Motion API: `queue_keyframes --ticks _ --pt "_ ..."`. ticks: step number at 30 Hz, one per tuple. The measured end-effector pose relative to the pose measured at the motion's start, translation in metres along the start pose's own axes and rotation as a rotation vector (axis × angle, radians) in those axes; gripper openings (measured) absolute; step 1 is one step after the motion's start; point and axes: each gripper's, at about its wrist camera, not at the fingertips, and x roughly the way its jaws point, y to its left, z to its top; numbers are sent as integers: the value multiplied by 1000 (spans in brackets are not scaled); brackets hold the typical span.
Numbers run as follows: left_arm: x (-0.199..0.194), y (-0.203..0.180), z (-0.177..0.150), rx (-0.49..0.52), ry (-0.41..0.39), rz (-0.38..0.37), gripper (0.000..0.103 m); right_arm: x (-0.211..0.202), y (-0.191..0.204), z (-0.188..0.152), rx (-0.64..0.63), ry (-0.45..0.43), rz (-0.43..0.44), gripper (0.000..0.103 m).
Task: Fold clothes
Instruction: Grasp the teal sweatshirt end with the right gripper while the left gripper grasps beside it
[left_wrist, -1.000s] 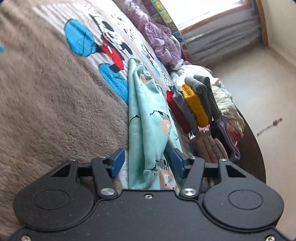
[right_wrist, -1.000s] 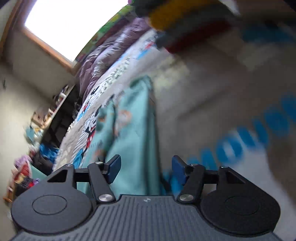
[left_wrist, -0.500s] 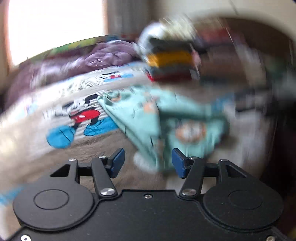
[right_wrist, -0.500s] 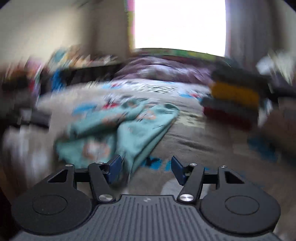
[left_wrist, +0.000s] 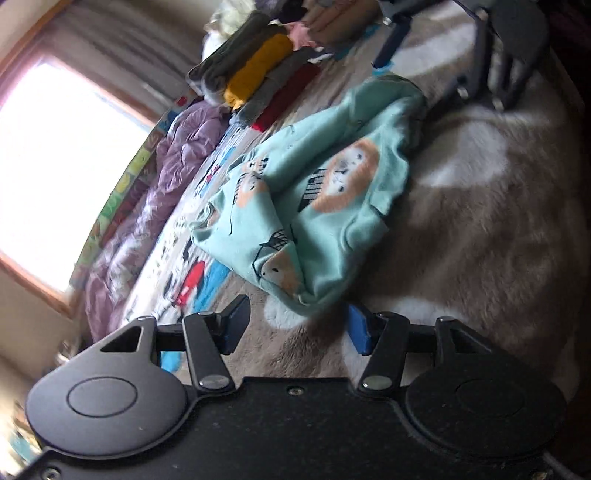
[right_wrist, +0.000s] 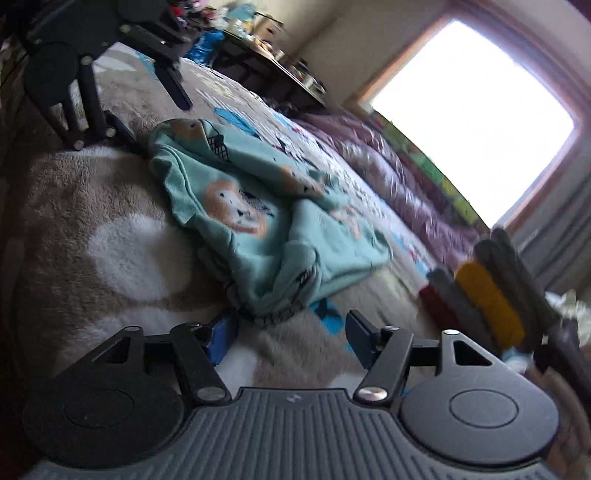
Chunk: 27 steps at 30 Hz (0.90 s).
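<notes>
A mint-green child's garment (left_wrist: 314, 206) with animal prints lies crumpled in a loose heap on the brown plush bed blanket (left_wrist: 498, 229). It also shows in the right wrist view (right_wrist: 258, 221). My left gripper (left_wrist: 297, 328) is open and empty, just short of the garment's near corner. My right gripper (right_wrist: 288, 334) is open and empty at the garment's opposite end. Each gripper shows in the other's view, the right one (left_wrist: 480, 51) and the left one (right_wrist: 92, 74), on either side of the garment.
A stack of folded clothes (left_wrist: 255, 70) in grey, yellow and red stands beyond the garment; it also shows in the right wrist view (right_wrist: 487, 295). A purple quilt (left_wrist: 155, 192) lies along the window side. A dark cluttered table (right_wrist: 273, 74) stands past the bed.
Both grippers have swung from lying along the stretched-out garment to opposite ends of it. The garment has gone from a long strip to a crumpled heap. Both stay open.
</notes>
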Motion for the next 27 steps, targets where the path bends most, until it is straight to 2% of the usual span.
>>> queue_keyframes --ticks 3,7,8,9,13,15,16,20,27 --pt "1 7 -7 -85 -19 -13 52 2 -1 0 -1 -27 8 66" --pt "3 5 -7 -108 -71 -35 43 -1 -3 -1 42 -44 50 50" --pt "4 5 -8 -116 -82 -40 38 -1 -3 -2 58 -44 63 43" --pt "5 3 -5 -119 -89 -46 35 -1 -3 -2 71 -46 71 40" --pt "8 -1 -5 -124 -122 -35 35 0 -1 -2 87 -73 58 40" --pt "12 1 -3 -144 -131 -39 34 2 -1 -2 91 -82 62 38" --pt "13 2 -2 -156 -130 -45 34 3 -1 -3 94 -84 65 34" --pt "14 4 6 -193 -103 -70 18 4 -5 -3 127 -82 90 27" --pt "5 -1 14 -195 -81 -61 13 -6 -5 2 161 -88 102 25"
